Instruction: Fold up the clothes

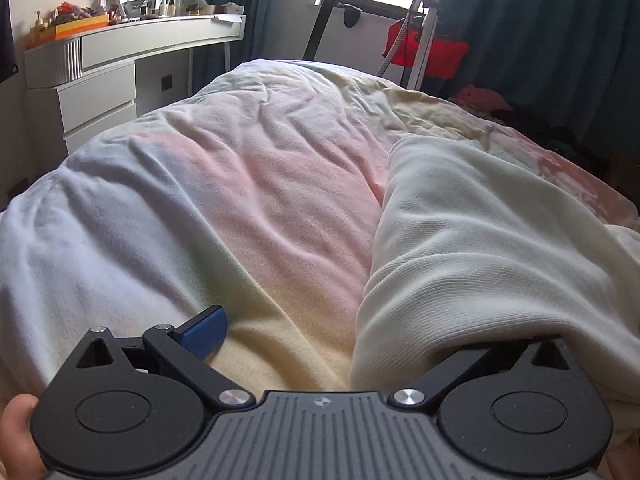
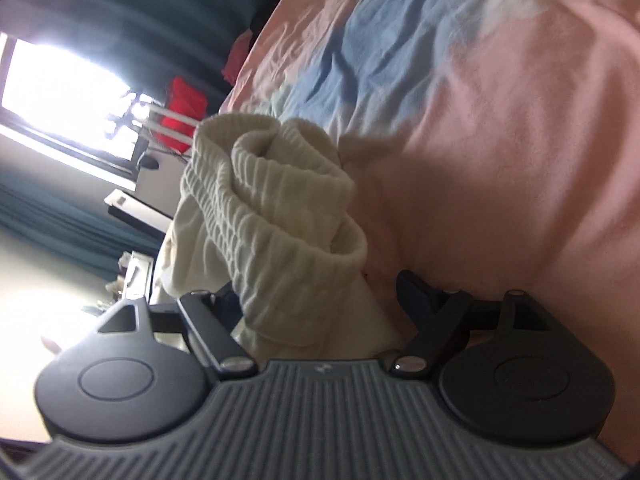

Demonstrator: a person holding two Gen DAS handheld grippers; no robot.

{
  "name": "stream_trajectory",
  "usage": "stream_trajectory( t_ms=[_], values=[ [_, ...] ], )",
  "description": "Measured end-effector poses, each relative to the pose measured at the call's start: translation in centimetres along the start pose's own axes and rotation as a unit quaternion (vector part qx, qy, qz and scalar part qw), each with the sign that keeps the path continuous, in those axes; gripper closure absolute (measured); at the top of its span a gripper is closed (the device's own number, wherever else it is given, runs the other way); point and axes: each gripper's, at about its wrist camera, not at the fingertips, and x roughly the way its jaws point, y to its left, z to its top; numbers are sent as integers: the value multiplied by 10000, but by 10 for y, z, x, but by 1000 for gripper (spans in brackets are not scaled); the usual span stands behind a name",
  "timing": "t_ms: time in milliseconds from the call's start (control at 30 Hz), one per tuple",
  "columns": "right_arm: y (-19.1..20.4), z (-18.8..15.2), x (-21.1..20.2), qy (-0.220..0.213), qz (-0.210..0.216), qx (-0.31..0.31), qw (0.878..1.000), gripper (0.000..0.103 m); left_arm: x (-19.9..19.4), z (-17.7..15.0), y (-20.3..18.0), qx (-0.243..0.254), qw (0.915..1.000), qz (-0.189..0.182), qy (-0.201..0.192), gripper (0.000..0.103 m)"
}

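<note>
A cream ribbed garment (image 1: 480, 240) lies along the right side of the pastel duvet (image 1: 248, 184). My left gripper (image 1: 344, 336) stands wide open low over the duvet. Its blue left pad (image 1: 206, 334) is bare, and its right finger is hidden under the garment's near edge. In the right wrist view the garment's elastic waistband (image 2: 280, 208) is bunched up between the jaws of my right gripper (image 2: 320, 296). These jaws are open: the right finger (image 2: 416, 296) stands clear of the cloth, and the left finger is mostly covered by it.
A white dresser (image 1: 120, 60) with bottles stands beyond the bed's left side. A red item hangs on a rack (image 1: 432, 52) by the window. Dark and red clothes (image 1: 492, 100) lie at the bed's far right. A thumb (image 1: 16, 432) shows at the lower left.
</note>
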Motion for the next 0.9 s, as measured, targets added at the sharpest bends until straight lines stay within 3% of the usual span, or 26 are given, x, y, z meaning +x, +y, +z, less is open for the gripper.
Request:
stream_trajectory(
  t_ms=[67, 200, 333, 500, 567, 667, 700, 733, 800, 833, 900],
  values=[
    [4, -1, 5, 164, 134, -72, 9997, 18, 0, 1, 2, -54, 10000, -15, 30, 0],
    [4, -2, 2, 63, 755, 126, 9970, 18, 2, 5, 2, -139, 9999, -9, 75, 0],
    [3, -3, 8, 142, 630, 171, 9978, 20, 2, 5, -1, -97, 9999, 35, 82, 0],
    [15, -8, 11, 203, 49, -366, 9991, 50, 2, 10, 0, -178, 9993, -86, 311, 0],
    [18, -7, 5, 102, 84, -351, 9993, 62, 0, 14, 1, -207, 9983, -225, 505, 2],
    [24, -6, -1, -32, 65, -490, 9988, 66, -8, 20, 10, -400, 9930, -681, 877, 4],
    [24, -6, -2, -48, 38, -498, 9987, 66, -11, 22, 17, -544, 9882, -986, 1041, 4],
    [22, -5, -4, -58, 16, -486, 9988, 66, -11, 23, 26, -792, 9774, -1489, 1278, 4],
    [23, -6, -5, -74, -20, -495, 9987, 66, -7, 23, 48, -1428, 9417, -2506, 1735, 4],
    [25, -7, -5, -78, -43, -518, 9986, 66, -6, 23, 57, -1685, 9292, -2751, 1804, 4],
    [26, -8, -9, -76, -92, -557, 9984, 66, -6, 26, 69, -1992, 9219, -2870, 1674, 4]
  ],
)
